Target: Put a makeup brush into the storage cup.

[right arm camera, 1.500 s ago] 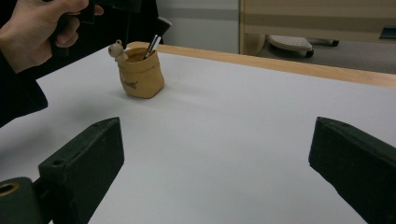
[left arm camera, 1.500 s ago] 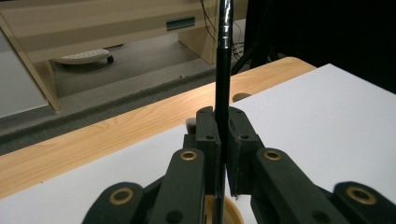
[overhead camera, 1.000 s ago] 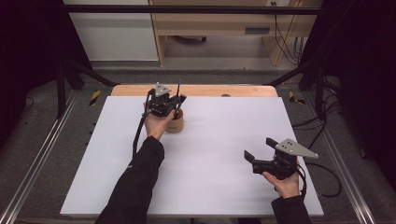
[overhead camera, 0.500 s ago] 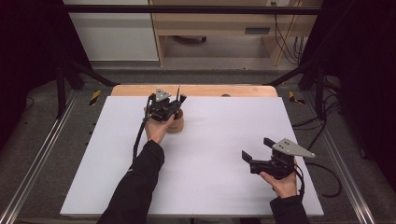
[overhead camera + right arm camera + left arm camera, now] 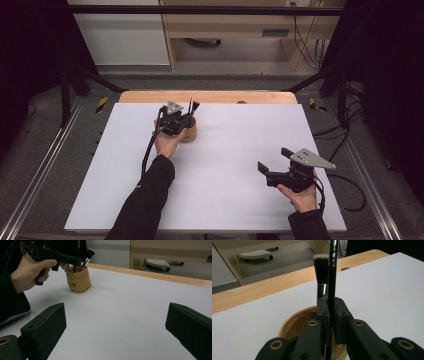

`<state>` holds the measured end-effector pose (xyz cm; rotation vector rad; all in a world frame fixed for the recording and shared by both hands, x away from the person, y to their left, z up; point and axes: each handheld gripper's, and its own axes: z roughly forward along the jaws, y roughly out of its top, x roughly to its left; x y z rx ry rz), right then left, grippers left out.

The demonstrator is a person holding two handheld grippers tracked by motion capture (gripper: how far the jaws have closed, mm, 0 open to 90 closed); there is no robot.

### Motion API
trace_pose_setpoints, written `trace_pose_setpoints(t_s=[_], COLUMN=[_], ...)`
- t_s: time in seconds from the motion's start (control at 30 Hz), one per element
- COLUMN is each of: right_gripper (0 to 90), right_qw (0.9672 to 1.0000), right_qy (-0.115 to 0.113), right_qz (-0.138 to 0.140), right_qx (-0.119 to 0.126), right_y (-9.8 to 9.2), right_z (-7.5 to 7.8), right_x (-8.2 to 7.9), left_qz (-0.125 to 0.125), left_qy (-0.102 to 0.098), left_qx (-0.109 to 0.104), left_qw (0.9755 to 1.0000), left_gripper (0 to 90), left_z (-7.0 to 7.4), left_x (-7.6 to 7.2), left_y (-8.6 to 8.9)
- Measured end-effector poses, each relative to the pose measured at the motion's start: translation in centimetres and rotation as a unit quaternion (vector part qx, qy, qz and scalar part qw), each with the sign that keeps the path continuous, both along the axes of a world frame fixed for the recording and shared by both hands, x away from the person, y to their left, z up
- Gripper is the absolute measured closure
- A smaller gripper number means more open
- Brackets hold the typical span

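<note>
Reaching out over the far part of the white tabletop (image 5: 215, 170), the left arm stretches forward from its dark sleeve, and the left hand (image 5: 167, 142) holds the left tool (image 5: 186, 116) right above the tan pot (image 5: 189, 131). That pot stands near the far edge, left of the middle. In the left gripper view the two black jaws are pressed together on a thin black handle (image 5: 332, 277) that stands upright between them and runs up past the top of the frame. Just behind it a brush (image 5: 321, 263) with a flat, pale-tipped head also stands in the pot, beside the jaws and not between them. The pot's rim (image 5: 294, 320) curves under the jaws. In the right gripper view the left hand grips the body of its tool level, pistol-fashion, with both stems rising out of the pot.

The right hand (image 5: 300, 192) rests low at the near right of the tabletop, well apart from the pot. The right tool (image 5: 270, 172) points left and slightly away, its jaws standing wide apart with nothing between them.

Compared with a second ago, the left hand sits in almost the same place over the pot, its clamp unchanged. The right hand and its spread jaws have not shifted.
</note>
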<state>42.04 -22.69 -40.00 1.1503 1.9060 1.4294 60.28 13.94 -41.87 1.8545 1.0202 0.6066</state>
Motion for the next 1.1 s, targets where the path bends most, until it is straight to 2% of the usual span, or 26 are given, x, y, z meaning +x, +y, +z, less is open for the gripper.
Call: trace_pose_setpoints(t_s=[0.2, 0.37, 0.53, 0.63, 0.73, 0.93, 1.1], right_gripper=[3.8, 3.8, 3.8, 3.8, 3.7, 3.7, 3.7], right_qw=[1.0000, 1.0000, 1.0000, 1.0000, 1.0000, 1.0000, 1.0000], right_qy=[0.002, -0.001, -0.003, -0.002, -0.001, 0.001, -0.002], right_qz=[-0.001, -0.002, -0.003, -0.003, -0.004, -0.002, -0.001], right_qx=[0.000, 0.002, -0.003, -0.001, 0.000, 0.002, 0.001], right_y=[0.0, 0.0, -0.1, -0.1, -0.1, -0.1, -0.2], right_z=[0.0, 0.1, 0.0, 0.0, 0.1, 0.1, 0.2], right_x=[0.0, 0.0, 0.0, 0.1, 0.1, 0.0, 0.0], left_qz=[-0.005, -0.018, -0.037, -0.043, -0.050, -0.055, -0.064], left_qy=[0.004, 0.000, -0.001, -0.005, -0.013, -0.024, -0.030], left_qx=[-0.011, -0.020, -0.039, -0.040, -0.047, -0.050, -0.042], left_qw=[0.9999, 0.9996, 0.9986, 0.9982, 0.9976, 0.9969, 0.9966], left_gripper=[76.1, 68.6, 55.8, 46.4, 42.1, 32.3, 26.4], left_z=[0.5, 1.1, 2.2, 2.8, 3.2, 3.7, 3.8], left_x=[-0.8, -2.3, -3.9, -4.9, -5.9, -7.8, -9.2], left_y=[0.4, 1.2, 2.2, 2.8, 3.4, 4.3, 5.0])
